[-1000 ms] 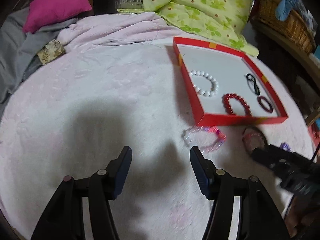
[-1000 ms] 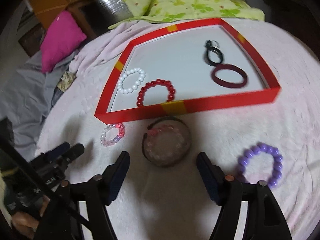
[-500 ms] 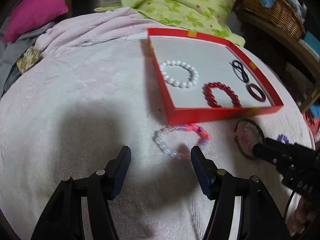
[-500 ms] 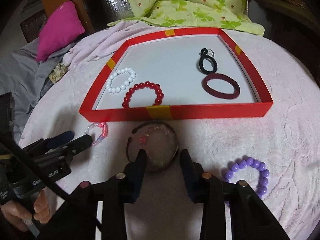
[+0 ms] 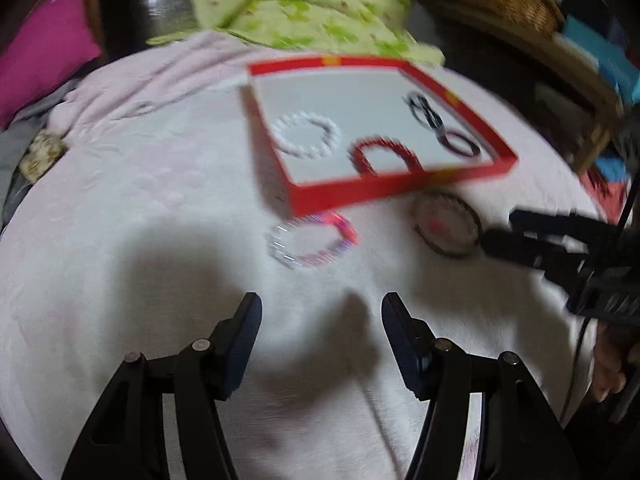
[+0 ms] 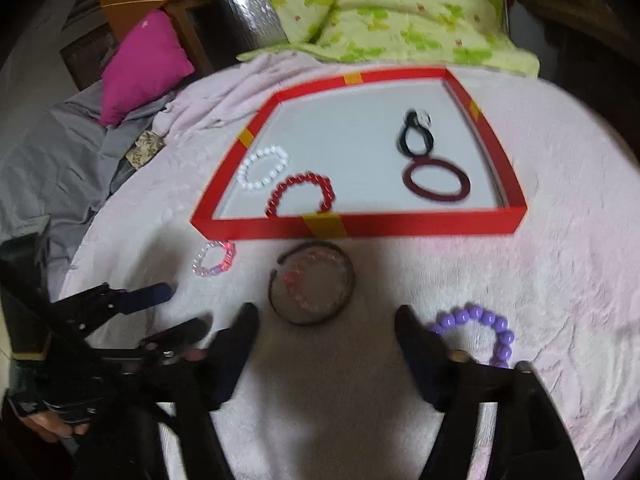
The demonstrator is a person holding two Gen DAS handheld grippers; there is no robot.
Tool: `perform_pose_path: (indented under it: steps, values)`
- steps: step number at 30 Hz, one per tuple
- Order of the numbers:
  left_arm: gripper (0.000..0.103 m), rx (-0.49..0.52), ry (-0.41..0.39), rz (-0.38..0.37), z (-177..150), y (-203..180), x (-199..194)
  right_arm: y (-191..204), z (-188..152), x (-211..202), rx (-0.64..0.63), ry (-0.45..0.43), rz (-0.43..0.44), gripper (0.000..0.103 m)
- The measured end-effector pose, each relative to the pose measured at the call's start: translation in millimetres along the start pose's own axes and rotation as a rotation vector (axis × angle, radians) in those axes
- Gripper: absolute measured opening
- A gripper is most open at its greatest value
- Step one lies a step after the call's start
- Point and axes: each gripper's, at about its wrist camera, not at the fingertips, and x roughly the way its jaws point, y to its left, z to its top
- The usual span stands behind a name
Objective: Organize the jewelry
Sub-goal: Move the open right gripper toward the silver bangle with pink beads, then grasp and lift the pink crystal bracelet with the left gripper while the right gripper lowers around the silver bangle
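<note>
My red tray point(image 6: 412, 227) sits on the pink blanket point(image 6: 560, 280), toward its far edge. Inside it: white bead bracelet point(image 6: 262, 168) and red bead bracelet point(image 6: 301, 198) at the near-left corner, black hair tie point(image 6: 416, 138) and dark maroon band point(image 6: 436, 180) toward the right wall.

Outside, just off the tray's near wall, lie the pink-and-clear bracelet point(image 6: 214, 258) near the left corner and the round dark-rimmed case point(image 6: 312, 282) with pinkish beads inside, by the middle. The purple bead bracelet point(image 6: 480, 330) lies nearer me, on the right.

My right gripper point(image 6: 326, 322) has its jaws spread wide, empty, with the case just ahead of the gap and the purple bracelet partly behind the right finger. My left gripper point(image 5: 320, 316) is spread wide too, holding nothing; the pink-and-clear bracelet point(image 5: 312, 240) lies just ahead of it.

Half a second ago my right jaws were pinched close at the case; now they've parted again. My left view has swung, blurred, tray centred.
</note>
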Motion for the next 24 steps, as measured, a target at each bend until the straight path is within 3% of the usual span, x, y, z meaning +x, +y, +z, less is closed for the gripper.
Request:
perform_pose_path:
  steps: [4,8,11,16,20,22,24]
  values:
    - [0.063,-0.101,-0.033,0.081,1.9,27.4,0.3,12.4,2.5,21.9,-0.049,0.026,-0.066,0.075]
    - [0.063,-0.139,-0.037,0.082,5.5,35.4,9.9,18.3,2.1,37.3,-0.087,0.016,-0.13,0.075]
    - [0.063,-0.154,-0.054,0.087,10.8,34.0,16.8,20.7,-1.2,39.5,-0.107,0.012,-0.162,0.065]
    - [0.063,-0.098,-0.037,0.147,11.6,22.3,34.6,14.0,-4.7,33.8,-0.115,0.021,-0.137,0.061]
    - [0.063,-0.071,-0.033,0.121,11.3,12.5,36.1,10.5,-10.5,27.4,-0.132,0.035,-0.129,0.061]
    - [0.063,-0.023,0.019,0.066,9.9,2.1,41.4,7.3,-12.7,23.1,-0.129,0.044,-0.116,0.061]
    - [0.063,0.035,0.011,0.11,7.9,-9.4,39.0,3.0,-13.1,21.1,-0.118,0.051,-0.105,0.061]
